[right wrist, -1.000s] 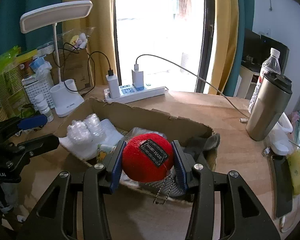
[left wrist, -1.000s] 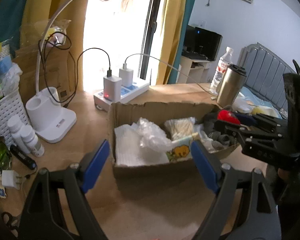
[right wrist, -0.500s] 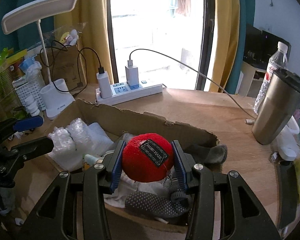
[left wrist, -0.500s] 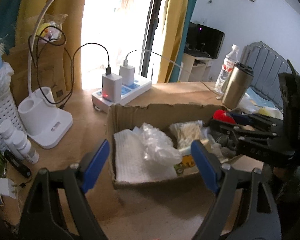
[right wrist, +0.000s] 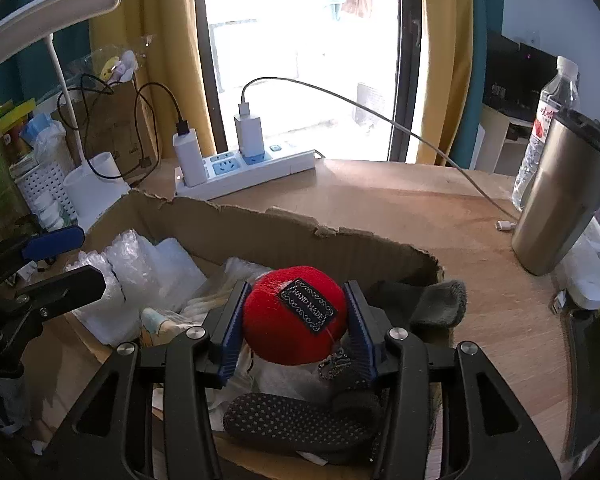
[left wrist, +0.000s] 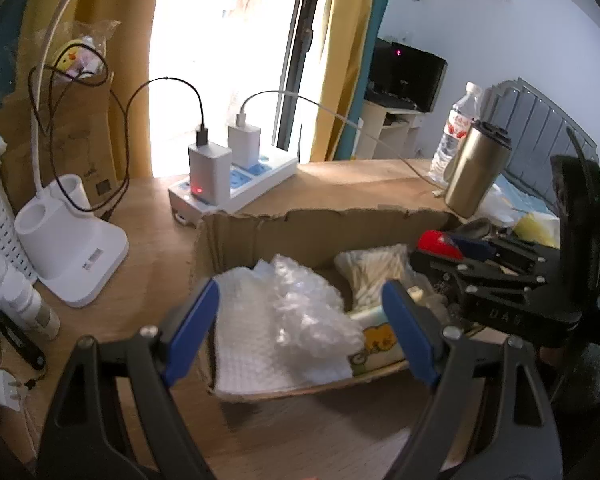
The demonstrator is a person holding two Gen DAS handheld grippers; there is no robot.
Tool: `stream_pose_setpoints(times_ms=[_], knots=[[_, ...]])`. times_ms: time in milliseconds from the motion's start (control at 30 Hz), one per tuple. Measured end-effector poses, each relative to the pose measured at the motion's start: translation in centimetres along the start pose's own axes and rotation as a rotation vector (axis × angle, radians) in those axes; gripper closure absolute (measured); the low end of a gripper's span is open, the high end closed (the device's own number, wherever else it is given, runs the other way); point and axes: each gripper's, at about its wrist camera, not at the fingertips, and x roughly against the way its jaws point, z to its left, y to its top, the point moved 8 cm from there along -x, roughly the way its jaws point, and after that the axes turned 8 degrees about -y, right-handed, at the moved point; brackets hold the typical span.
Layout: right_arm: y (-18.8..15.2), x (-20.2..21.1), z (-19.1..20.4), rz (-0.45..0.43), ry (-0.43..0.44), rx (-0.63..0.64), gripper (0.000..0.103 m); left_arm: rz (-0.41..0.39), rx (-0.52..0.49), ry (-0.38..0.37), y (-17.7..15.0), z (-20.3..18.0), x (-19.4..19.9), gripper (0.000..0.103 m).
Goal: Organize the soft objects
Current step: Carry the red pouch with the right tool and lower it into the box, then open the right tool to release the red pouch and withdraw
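Red ball (right wrist: pixel 294 314) lowered into box (right wrist: pixel 340 246)

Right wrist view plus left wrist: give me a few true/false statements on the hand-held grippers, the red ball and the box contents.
1. The right hand-held gripper is shut on the red felt ball. True.
2. The left hand-held gripper holds the bubble wrap. False: its jaws stand open, nothing between the pads.
3. The red felt ball carries a black "HAND MADE" label. True.
4. The cardboard box is empty. False: it holds bubble wrap, a white padded sheet and dotted grey socks.
5. The steel tumbler lies on its side. False: it stands upright on the desk.
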Motion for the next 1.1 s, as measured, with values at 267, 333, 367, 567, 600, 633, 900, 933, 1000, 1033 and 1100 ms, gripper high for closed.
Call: stream_pose_setpoints(times_ms=[267, 333, 367, 567, 600, 633, 900, 933, 1000, 1033, 1100], knots=[[-0.1, -0.2, -0.3, 0.011, -0.004, -0.017, 0.039, -0.008, -0.003, 0.001, 0.1, -0.2, 0.3, 0.018], [-0.1, 0.0, -0.1, 0.008, -0.004, -0.013, 0.038, -0.011, -0.005, 0.001, 0.1, -0.3, 0.5, 0.018], [-0.2, 0.2, -0.1, 0.006, -0.004, -0.012, 0.038, -0.012, -0.006, 0.000, 0.1, -0.3, 0.6, 0.018], [-0.1, 1.3, 0.0, -0.009, -0.004, -0.017, 0.038, -0.032, -0.014, 0.002, 0.3, -0.8, 1.8, 0.018], [0.0, 1.7, 0.0, -0.016, -0.006, -0.016, 0.038, -0.037, -0.016, 0.002, 0.3, -0.9, 2.1, 0.018], [0.0, 1.9, 0.1, -0.020, -0.007, -0.015, 0.038, -0.041, -0.016, 0.002, 0.3, -1.0, 2.4, 0.018], [0.0, 4.5, 0.2, -0.052, -0.016, -0.010, 0.038, -0.069, -0.032, -0.005, 0.2, -2.2, 4.5, 0.018], [0.0, 4.8, 0.3, -0.055, -0.018, -0.009, 0.038, -0.073, -0.034, -0.006, 0.2, -2.4, 4.8, 0.018], [-0.1, 5.5, 0.4, -0.063, -0.020, -0.008, 0.038, -0.082, -0.038, -0.007, 0.1, -2.7, 5.5, 0.018], [-0.2, 5.8, 0.4, -0.067, -0.021, -0.007, 0.038, -0.086, -0.040, -0.007, 0.1, -2.9, 5.8, 0.018], [-0.4, 6.5, 0.4, -0.074, -0.022, -0.006, 0.038, -0.092, -0.044, -0.007, 0.1, -3.1, 6.4, 0.018]])
